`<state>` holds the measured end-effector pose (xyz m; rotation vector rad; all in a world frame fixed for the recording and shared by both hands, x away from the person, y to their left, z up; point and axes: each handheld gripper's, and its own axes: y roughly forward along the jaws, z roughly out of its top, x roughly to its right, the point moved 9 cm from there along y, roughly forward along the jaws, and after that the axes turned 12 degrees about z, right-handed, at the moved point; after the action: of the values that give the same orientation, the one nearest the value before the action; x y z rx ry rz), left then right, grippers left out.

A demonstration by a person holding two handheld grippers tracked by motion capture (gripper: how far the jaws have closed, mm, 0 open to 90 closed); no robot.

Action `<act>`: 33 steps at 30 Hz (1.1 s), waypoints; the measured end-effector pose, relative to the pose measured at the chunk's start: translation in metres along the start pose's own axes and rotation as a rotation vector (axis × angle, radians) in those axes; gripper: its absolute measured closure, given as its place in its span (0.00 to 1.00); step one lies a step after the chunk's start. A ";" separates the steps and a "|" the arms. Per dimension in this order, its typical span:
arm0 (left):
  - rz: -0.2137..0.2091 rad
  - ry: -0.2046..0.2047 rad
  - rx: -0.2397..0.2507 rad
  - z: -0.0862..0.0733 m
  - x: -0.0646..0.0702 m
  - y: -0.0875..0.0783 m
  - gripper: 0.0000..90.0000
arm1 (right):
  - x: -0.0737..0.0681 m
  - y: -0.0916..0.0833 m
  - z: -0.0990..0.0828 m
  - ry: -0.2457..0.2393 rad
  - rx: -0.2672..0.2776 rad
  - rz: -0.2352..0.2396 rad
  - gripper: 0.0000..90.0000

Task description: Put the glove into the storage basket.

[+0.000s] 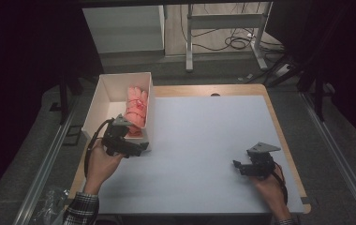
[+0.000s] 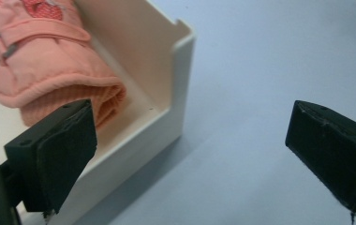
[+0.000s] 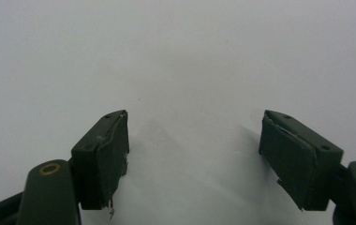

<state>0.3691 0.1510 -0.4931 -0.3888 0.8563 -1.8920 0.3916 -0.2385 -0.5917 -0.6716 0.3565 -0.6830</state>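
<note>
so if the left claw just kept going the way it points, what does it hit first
Probably the near corner wall of the white box: the open left claw straddles it, one jaw over the box by the pink glove, the other over the table. Depth is unclear.

The high view is dim overall, its left and right edges nearly black; light from above falls on the pale mat (image 1: 204,136), which is evenly lit without glare; the floor behind is brighter near the frame legs; detail is soft and grainy. The left gripper view is brighter and fairly sharp; the box (image 2: 178,84) casts a soft shadow onto the mat; the close black jaws are slightly blurred. The right gripper view is washed grey, darker toward the corners; faint shadows lie beside its jaws.
</note>
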 end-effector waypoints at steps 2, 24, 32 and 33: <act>-0.014 0.006 0.001 -0.002 0.007 0.000 0.03 | 0.000 0.000 0.000 0.000 0.001 0.000 0.27; -0.110 0.106 0.054 0.012 0.077 0.015 0.03 | 0.000 0.000 0.000 0.000 0.001 -0.001 0.27; -0.119 0.128 0.063 0.020 0.091 0.030 0.03 | 0.000 0.000 0.000 -0.001 0.000 -0.001 0.27; -0.120 0.128 0.066 0.021 0.092 0.032 0.03 | 0.000 0.000 0.000 -0.001 0.000 -0.001 0.27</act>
<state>0.3599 0.0530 -0.5098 -0.2866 0.8682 -2.0690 0.3917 -0.2386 -0.5917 -0.6715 0.3557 -0.6834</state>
